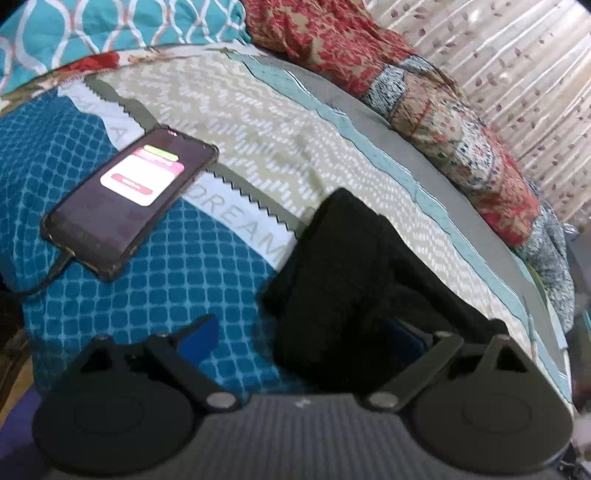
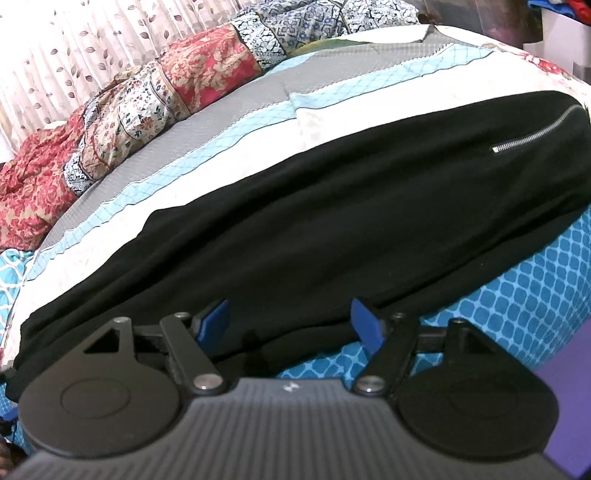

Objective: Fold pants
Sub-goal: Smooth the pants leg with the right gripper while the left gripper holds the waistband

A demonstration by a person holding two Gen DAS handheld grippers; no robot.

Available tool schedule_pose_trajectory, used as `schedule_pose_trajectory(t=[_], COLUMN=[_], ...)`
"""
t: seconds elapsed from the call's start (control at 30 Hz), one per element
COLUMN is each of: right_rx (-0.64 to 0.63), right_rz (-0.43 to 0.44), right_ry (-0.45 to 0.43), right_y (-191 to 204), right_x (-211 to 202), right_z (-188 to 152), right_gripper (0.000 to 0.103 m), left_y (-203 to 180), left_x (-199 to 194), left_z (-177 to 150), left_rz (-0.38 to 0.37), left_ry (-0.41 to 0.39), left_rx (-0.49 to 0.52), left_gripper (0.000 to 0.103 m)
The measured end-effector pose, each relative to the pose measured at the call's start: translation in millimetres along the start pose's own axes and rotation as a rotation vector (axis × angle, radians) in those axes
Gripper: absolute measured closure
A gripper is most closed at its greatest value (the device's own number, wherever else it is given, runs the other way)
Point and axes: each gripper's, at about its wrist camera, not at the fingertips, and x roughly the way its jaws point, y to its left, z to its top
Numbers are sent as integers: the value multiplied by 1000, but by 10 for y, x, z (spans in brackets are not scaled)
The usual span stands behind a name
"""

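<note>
Black pants (image 2: 332, 206) lie stretched across the bed, with a silver zipper (image 2: 539, 129) near the right end. My right gripper (image 2: 291, 325) is open, its blue fingers (image 2: 365, 325) spread at the pants' near edge with cloth between them. In the left wrist view the pants' leg end (image 1: 343, 280) lies bunched on the bedspread. My left gripper (image 1: 299, 339) is open; its left blue finger (image 1: 199, 339) is over the blue bedspread and its right finger is partly hidden behind the black cloth.
A phone (image 1: 125, 199) with a lit screen and a cable lies on the blue patterned bedspread (image 1: 147, 295) left of the pants. A crumpled red and patchwork quilt (image 1: 424, 110) lies along the far side by the curtain (image 2: 74, 48). A teal pillow (image 1: 110, 33) sits at the back left.
</note>
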Motion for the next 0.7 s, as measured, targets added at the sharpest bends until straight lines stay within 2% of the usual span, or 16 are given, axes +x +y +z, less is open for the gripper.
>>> schedule_pose_trajectory(t=[0.1,0.2,0.27,0.33,0.37,0.43,0.53,0.57,0.7], right_rx=[-2,-33,-59,-84,-95,-115,-115,-107,-108], right_rz=[10,23,27,27,26,19,8,8,6], right_ry=[4,8,4,-4,-8,-15,-17,-16,-12], right_y=[63,171,249,318,336,359,349,339,360], right_x=[24,44,41,22,9,-12,0,5,21], right_z=[-3,-3,-10,-18,-19,-26,-18,-14,-21], right_gripper=[29,29,29,29,29,29,29,29,29], left_y=[-14,-59,-77,-154,-204,-216,-163,-186,-355], left_x=[66,290,460,502,496,474,334,248,-19], left_z=[28,69,77,63,56,61,72,64,-28], left_rz=[-54,-172,-149,-110,-77,-89,-113,-116,-102], left_ry=[27,75,58,12,-1,-1,-15,-44,-142], left_rx=[-14,-45,-45,-15,12,35,19,46,210], left_gripper=[5,5,6,19,43,56,64,69,72])
